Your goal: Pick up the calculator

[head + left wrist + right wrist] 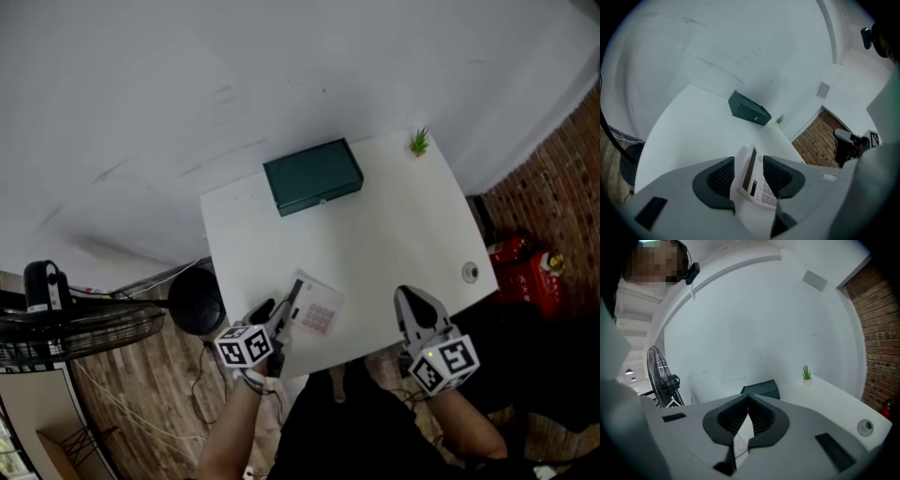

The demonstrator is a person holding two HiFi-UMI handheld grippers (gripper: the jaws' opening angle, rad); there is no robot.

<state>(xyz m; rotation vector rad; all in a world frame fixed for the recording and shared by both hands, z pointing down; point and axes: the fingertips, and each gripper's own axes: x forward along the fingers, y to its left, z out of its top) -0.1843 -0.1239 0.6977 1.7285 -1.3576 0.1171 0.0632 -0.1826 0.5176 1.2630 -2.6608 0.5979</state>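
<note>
A white calculator (316, 307) with pink keys lies near the front left of the white table (394, 225). My left gripper (281, 307) sits at its left end, by the display. In the left gripper view the calculator (761, 190) stands between the two dark pads of the left gripper (749, 159), which is spread wide; I see no pad pressing on it. My right gripper (406, 296) hovers over the table's front right, apart from the calculator. Its fingertips meet, with nothing between them, in the right gripper view (749, 400).
A dark green box (312, 175) lies at the back of the table and a small potted plant (419, 141) at the far right corner. A round disc (471, 272) sits near the right edge. A fan (75, 323) and a black round object (197, 300) stand left of the table.
</note>
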